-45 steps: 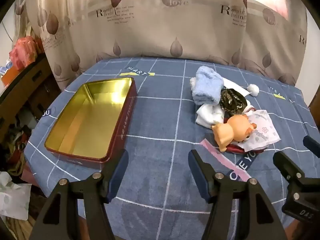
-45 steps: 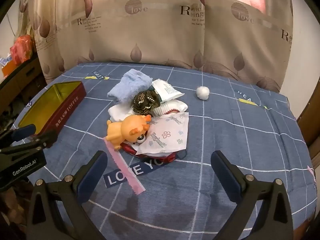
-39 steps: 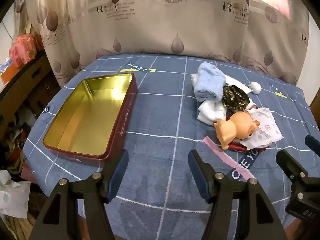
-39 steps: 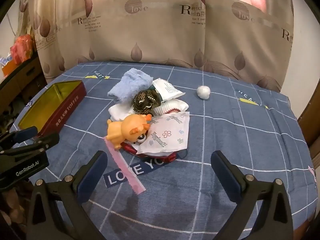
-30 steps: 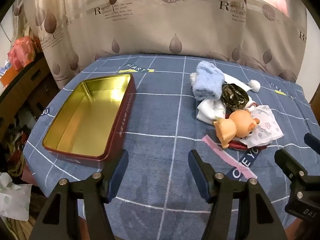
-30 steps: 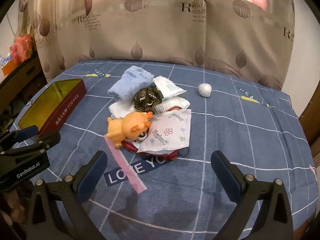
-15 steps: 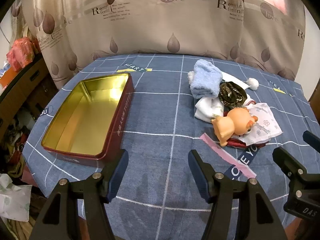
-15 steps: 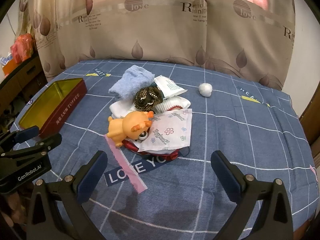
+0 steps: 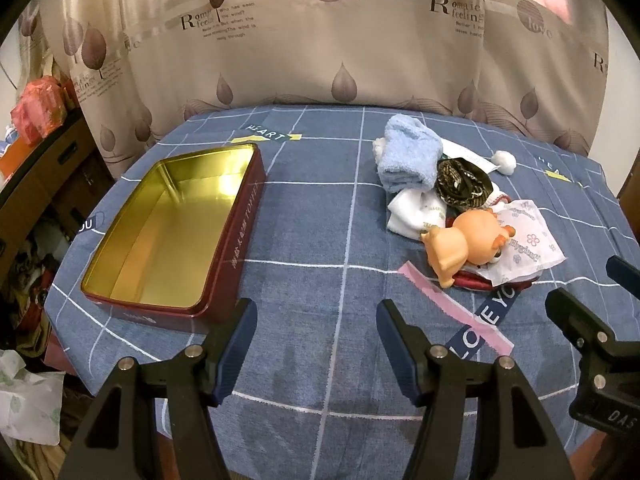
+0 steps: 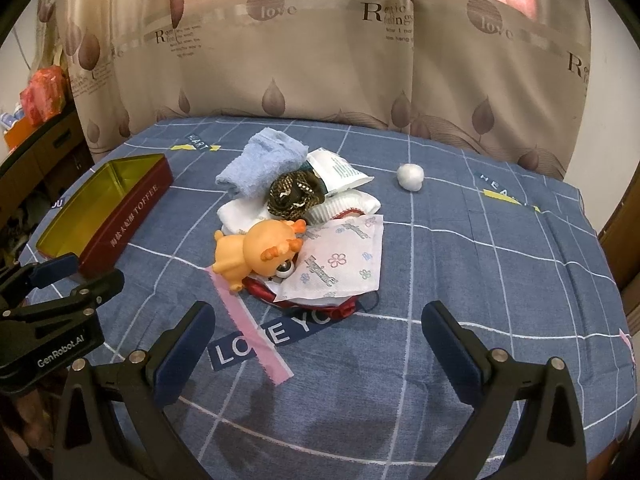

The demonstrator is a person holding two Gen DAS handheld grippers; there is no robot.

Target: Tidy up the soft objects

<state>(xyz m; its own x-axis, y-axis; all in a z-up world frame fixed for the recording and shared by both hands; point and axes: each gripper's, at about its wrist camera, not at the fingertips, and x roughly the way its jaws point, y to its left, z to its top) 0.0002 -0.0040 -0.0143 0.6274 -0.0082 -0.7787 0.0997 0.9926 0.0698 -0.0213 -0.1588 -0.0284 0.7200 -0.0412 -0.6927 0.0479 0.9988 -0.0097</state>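
A heap of soft things lies on the blue checked tablecloth [image 9: 312, 208]: a light blue towel [image 10: 262, 166], a dark patterned scrunchie [image 10: 295, 196], white cloths [image 10: 240, 216], a flowered white packet [image 10: 340, 262] and an orange squeaky toy [image 10: 256, 252] on a red item. A white cotton ball [image 10: 411, 176] lies apart behind them. An open gold-lined red tin [image 9: 172, 228] sits empty to the left. My left gripper [image 9: 314, 330] is open above the cloth between tin and heap. My right gripper [image 10: 316, 334] is open just in front of the heap, holding nothing.
A beige curtain [image 10: 320, 60] hangs behind the table. A dark shelf with orange packages [image 9: 36, 104] stands at the left, with clutter on the floor below. The table's right edge [image 10: 600, 240] drops off near a wooden door frame.
Both views shifted only slightly; the heap sits a little higher in the right wrist view. Both grippers stay open and nothing on the table has moved.
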